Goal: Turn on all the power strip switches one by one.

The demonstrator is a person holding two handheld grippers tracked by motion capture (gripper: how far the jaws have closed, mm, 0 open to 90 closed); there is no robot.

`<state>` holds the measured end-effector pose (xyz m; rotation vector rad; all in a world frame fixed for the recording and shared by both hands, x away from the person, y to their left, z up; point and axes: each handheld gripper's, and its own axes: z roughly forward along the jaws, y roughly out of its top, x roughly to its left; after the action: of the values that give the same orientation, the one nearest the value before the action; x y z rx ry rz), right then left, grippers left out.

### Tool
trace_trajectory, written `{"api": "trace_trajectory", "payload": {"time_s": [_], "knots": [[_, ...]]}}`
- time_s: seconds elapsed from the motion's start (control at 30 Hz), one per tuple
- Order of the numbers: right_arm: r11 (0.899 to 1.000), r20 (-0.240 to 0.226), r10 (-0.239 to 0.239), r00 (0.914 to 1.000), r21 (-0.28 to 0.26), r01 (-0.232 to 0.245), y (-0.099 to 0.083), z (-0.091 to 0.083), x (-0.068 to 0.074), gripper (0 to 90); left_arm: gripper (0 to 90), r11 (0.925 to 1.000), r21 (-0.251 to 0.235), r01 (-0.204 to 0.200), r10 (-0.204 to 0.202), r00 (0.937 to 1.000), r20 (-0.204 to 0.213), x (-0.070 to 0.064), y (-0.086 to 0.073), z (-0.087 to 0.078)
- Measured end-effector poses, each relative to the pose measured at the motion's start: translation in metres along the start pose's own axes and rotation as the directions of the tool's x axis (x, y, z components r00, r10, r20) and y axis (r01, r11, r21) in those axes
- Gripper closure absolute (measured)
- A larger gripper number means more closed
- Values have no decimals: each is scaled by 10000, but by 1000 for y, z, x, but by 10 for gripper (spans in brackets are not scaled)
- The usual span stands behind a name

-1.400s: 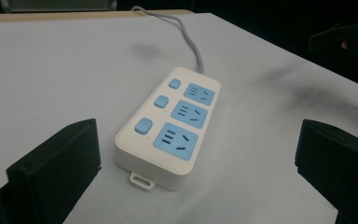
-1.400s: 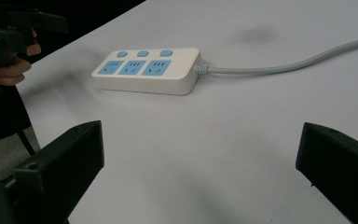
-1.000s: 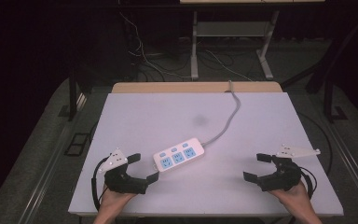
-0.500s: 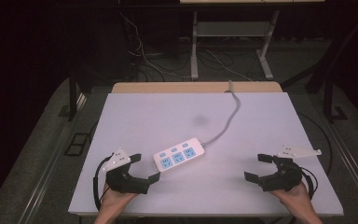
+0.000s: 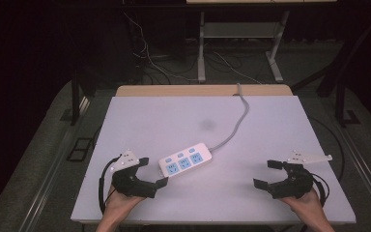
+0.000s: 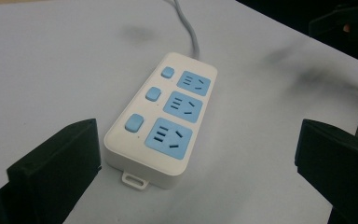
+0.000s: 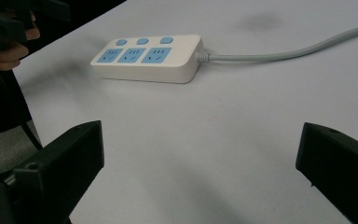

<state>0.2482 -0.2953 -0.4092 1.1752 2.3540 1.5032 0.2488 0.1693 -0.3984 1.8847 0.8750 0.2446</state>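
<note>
A white power strip (image 5: 186, 159) with three blue sockets and three blue buttons lies flat near the table's middle front; its grey cable (image 5: 234, 124) runs back over the far edge. My left gripper (image 5: 152, 172) rests open at the front left, just short of the strip's near end, with nothing between its jaws. In the left gripper view the power strip (image 6: 163, 116) lies just ahead, between the wide-spread jaws. My right gripper (image 5: 268, 174) stands open at the front right, well apart from the strip. The right gripper view has the power strip (image 7: 147, 57) farther off.
The white tabletop (image 5: 270, 125) has a faint dark smudge (image 5: 206, 124) behind the strip. A white tag-like piece (image 5: 309, 157) lies by the right gripper. Beyond the table, floor cables and a metal stand (image 5: 239, 48) sit in the dark.
</note>
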Motion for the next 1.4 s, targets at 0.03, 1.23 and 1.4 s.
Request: {"api": "trace_trajectory", "payload": {"time_s": [0.03, 1.23, 1.4], "knots": [[10000, 17, 10, 10000, 3, -10, 0, 0, 0, 9, 0, 10000, 59, -8, 8, 10000, 25, 0, 2, 1], [10000, 226, 41, 9997, 12, -41, -2, -4, -3, 9, 0, 9894, 1413, -342, 293, 9989, 372, 29, 43, 13], [9999, 269, 115, 9996, -35, -114, -2, -7, -5, 9, 0, 9858, 1627, -404, 347, 9987, 378, 33, 47, 17]]}}
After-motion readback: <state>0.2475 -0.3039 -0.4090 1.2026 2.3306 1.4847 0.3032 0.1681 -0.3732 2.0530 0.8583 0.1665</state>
